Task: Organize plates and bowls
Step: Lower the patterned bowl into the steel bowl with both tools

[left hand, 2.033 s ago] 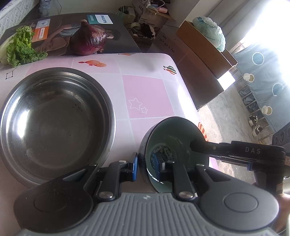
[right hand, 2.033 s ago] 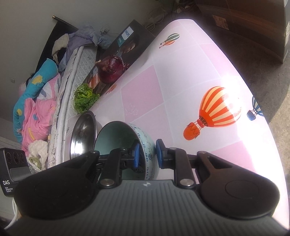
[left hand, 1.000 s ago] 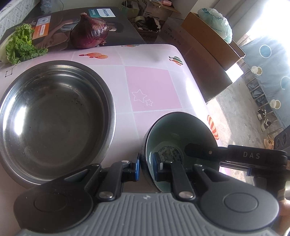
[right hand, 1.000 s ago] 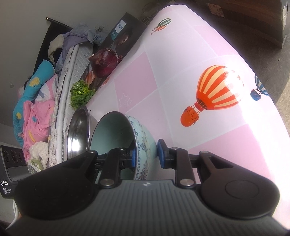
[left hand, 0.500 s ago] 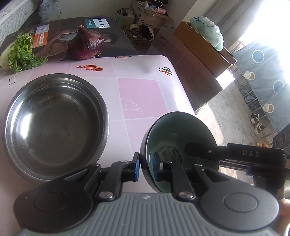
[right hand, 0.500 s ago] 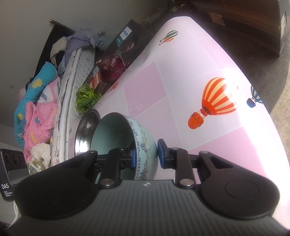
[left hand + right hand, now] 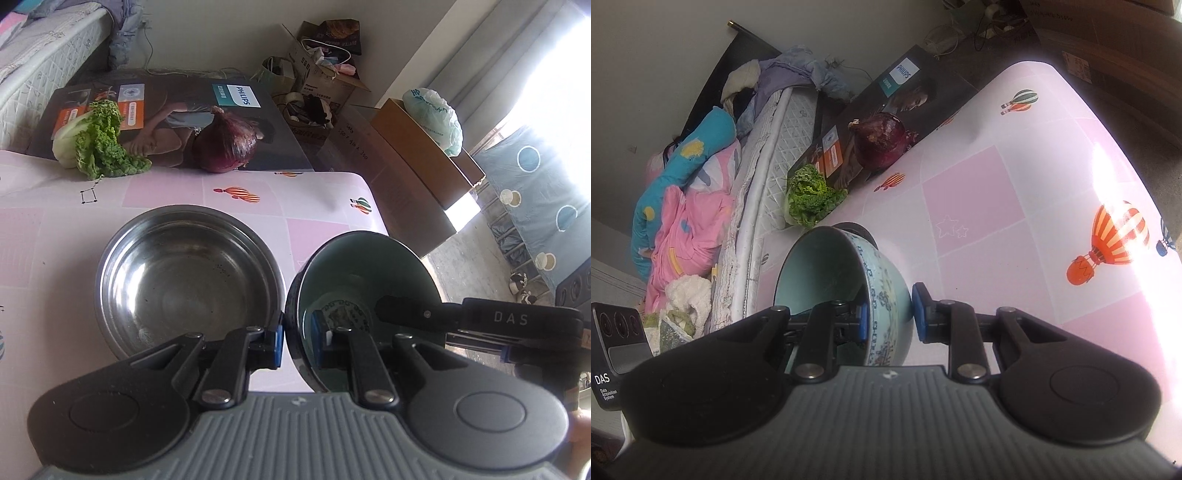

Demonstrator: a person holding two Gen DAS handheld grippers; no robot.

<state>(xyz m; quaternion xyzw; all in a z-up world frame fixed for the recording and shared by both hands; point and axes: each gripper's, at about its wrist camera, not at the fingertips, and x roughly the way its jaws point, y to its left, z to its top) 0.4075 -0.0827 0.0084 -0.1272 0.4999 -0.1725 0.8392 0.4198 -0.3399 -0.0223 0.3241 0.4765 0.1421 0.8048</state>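
A pale green ceramic bowl [image 7: 364, 280] with blue patterned outside [image 7: 882, 291] is held tilted in the air above the pink table. My left gripper [image 7: 297, 341] is shut on its near rim, one finger inside and one outside. My right gripper [image 7: 888, 317] is shut on its wall from the other side; its arm shows in the left wrist view [image 7: 480, 317]. A large steel bowl [image 7: 184, 273] sits on the table, just left of the ceramic bowl; the right wrist view shows only its dark rim [image 7: 858, 230] behind the ceramic bowl.
A pink checked tablecloth [image 7: 1015, 221] with balloon prints covers the table. At its far edge lie a red onion [image 7: 225, 147], a lettuce [image 7: 98, 146] and a Philips box [image 7: 221, 99]. Cardboard boxes [image 7: 413, 155] stand beyond the table's right edge. A bed [image 7: 768, 147] lies behind.
Both grippers have lifted the ceramic bowl higher and back; the steel bowl looks smaller and farther, and more of the room shows.
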